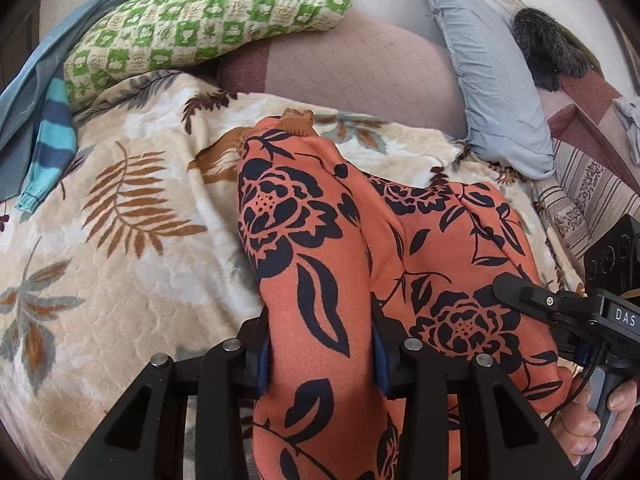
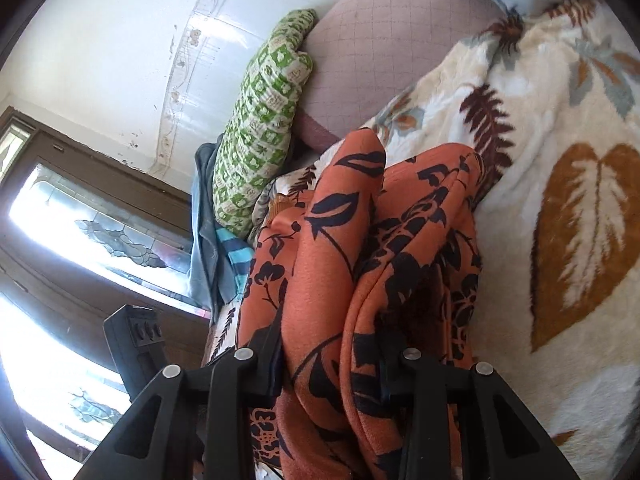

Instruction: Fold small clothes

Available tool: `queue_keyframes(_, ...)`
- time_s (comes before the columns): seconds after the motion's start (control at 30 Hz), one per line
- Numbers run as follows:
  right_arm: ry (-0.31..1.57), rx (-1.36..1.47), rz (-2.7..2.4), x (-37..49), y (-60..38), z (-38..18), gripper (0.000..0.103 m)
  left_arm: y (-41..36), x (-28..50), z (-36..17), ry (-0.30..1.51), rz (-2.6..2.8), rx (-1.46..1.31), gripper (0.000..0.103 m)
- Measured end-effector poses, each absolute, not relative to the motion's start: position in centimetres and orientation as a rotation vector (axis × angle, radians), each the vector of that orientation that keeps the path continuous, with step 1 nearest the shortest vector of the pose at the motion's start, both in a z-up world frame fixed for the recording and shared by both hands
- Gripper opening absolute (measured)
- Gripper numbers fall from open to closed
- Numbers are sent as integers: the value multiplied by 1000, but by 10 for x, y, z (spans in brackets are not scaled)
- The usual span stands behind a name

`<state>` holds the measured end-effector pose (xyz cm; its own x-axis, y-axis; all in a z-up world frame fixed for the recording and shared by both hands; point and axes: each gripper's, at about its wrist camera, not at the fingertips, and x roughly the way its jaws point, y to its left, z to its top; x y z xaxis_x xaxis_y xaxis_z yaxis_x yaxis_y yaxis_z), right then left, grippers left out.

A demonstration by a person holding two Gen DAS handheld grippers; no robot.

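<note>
Lying at nine o'clock in the left wrist view, a blue striped sleeve [image 1: 54,140] trails off the edge of the leaf-print blanket [image 1: 132,240], with a green checked pillow [image 1: 200,28] above it toward eleven o'clock. At the centre, the orange floral garment [image 1: 320,240] runs from twelve o'clock down to six, its ribbed cuff at the far end resting on the blanket. The left gripper [image 1: 320,364] at six o'clock is closed partway, both pads pressing a thick fold of that orange cloth. A grey pillow [image 1: 492,88] sits at two o'clock. At four o'clock the right gripper [image 1: 516,292] reaches into the same garment, with a hand [image 1: 596,420] on its handle.

In the right wrist view, a window [image 2: 80,240] fills nine o'clock, and the garment [image 2: 360,260] bunches up at the centre. The right gripper [image 2: 332,368] at six o'clock is partly closed, pinching gathered layers of orange cloth between its pads.
</note>
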<state>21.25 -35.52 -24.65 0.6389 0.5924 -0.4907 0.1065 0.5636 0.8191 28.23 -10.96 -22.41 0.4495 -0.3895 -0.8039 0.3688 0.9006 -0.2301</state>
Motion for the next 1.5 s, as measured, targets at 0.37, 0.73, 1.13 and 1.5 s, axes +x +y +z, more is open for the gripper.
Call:
queue_keyframes(0.37, 804, 675, 46, 205, -363, -219, 53, -89, 278, -198, 788, -282, 91, 82)
queue_keyframes(0.73, 1000, 607, 67, 262, -329, -271, 26, -122, 304, -252, 896, -225, 279, 91)
queue_keyframes(1.13, 850, 647, 154, 203, -329, -217, 28, -90, 250, -204, 804, -190, 241, 92)
queue_keyframes(1.5, 1071, 578, 50, 165, -286, -262, 28, -65, 205, -248, 978, -143, 215, 95)
